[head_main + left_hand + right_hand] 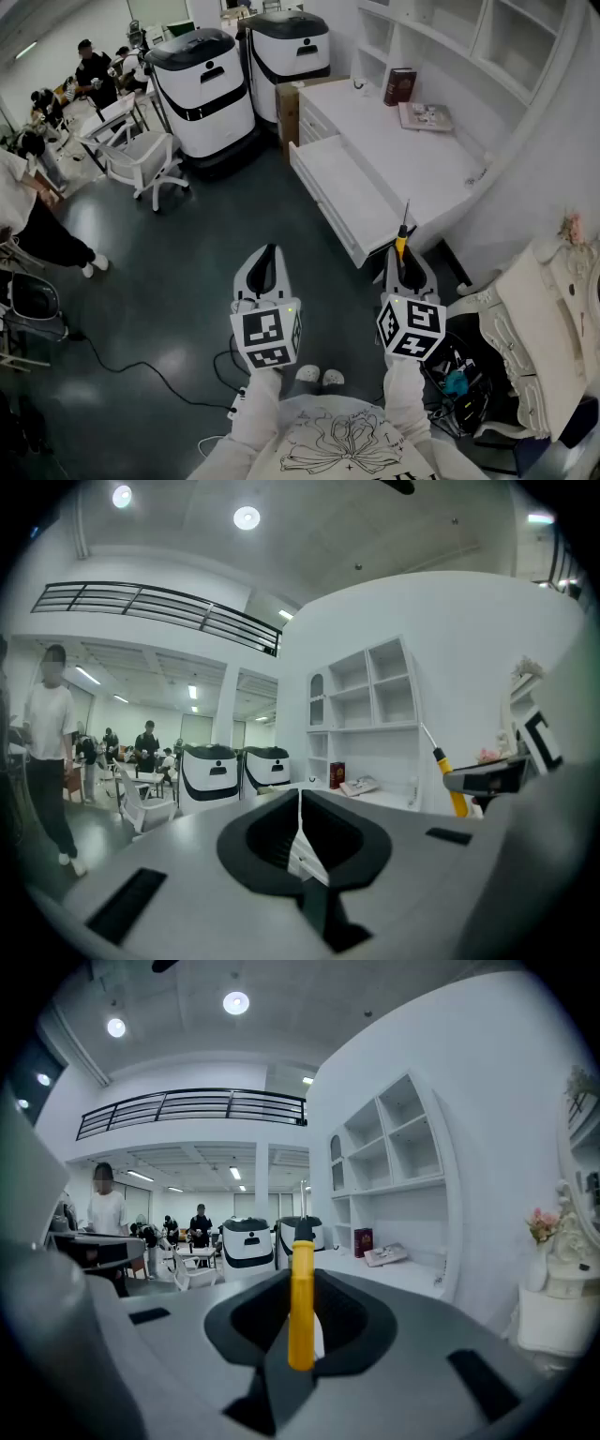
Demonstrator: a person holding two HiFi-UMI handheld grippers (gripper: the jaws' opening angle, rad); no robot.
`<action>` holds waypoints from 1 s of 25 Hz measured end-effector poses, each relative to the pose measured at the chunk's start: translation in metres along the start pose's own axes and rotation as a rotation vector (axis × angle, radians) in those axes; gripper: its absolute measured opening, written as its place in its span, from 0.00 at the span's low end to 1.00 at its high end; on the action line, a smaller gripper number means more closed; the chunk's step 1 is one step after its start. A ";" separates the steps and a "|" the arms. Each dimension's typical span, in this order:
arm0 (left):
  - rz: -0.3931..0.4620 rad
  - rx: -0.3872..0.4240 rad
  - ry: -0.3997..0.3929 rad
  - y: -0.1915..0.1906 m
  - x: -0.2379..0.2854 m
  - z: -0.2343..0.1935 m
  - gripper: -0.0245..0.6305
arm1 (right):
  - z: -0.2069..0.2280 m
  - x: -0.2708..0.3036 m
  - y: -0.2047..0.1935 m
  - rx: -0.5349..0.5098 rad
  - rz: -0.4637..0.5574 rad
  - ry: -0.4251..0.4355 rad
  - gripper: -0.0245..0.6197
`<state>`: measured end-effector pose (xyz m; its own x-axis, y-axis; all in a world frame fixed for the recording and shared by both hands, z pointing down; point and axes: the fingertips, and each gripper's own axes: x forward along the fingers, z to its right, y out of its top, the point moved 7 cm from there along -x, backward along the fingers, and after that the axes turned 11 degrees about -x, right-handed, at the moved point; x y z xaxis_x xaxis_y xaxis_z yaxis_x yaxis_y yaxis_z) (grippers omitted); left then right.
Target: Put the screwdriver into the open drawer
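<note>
The right gripper (401,259) is clamped on the screwdriver (401,243). Its jaws close on the yellow handle, and the thin metal shaft sticks out ahead and upward past the jaw tips. The left gripper (269,255) is held level with it, to its left and well apart. Its jaws are closed together with nothing between them.

The open drawer (349,199) is just ahead of the right gripper. It is pulled out from the left side of a white desk (412,155) and runs far to near. Its inside is bare and white, and in the head view the screwdriver tip overlaps its near right corner.

On the far end of the desk a dark red book (400,85) stands upright, with a flat booklet (424,116) lying just near of it. White shelves (441,37) rise behind the desk along the curved wall.

Further left, beyond the desk's far end, stand two white-and-black machines (202,90) side by side. A white office chair (141,161) is to their left, with several people (92,67) at tables behind it. A dark cable (141,361) trails over the grey floor near the left gripper. A white carved chair (553,314) stands close on the right.
</note>
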<state>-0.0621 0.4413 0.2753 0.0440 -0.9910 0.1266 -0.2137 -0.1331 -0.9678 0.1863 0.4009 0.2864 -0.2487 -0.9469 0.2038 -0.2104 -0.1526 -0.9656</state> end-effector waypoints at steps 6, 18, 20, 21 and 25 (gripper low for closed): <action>-0.003 0.000 -0.005 0.001 0.008 -0.001 0.05 | 0.001 0.008 0.001 0.004 -0.002 0.000 0.15; -0.015 -0.006 -0.007 -0.001 0.034 -0.013 0.05 | -0.002 0.039 -0.003 0.029 -0.019 -0.001 0.15; -0.018 -0.005 -0.012 -0.002 0.038 -0.019 0.05 | -0.006 0.043 -0.004 0.032 -0.023 -0.005 0.15; -0.020 -0.005 -0.015 -0.002 0.040 -0.022 0.05 | -0.008 0.046 -0.005 0.035 -0.025 -0.007 0.15; -0.037 -0.003 -0.024 -0.005 0.048 -0.032 0.05 | -0.017 0.056 -0.010 0.052 -0.041 -0.016 0.15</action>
<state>-0.0904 0.3939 0.2937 0.0750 -0.9848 0.1567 -0.2149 -0.1695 -0.9618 0.1587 0.3543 0.3098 -0.2259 -0.9439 0.2408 -0.1702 -0.2052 -0.9638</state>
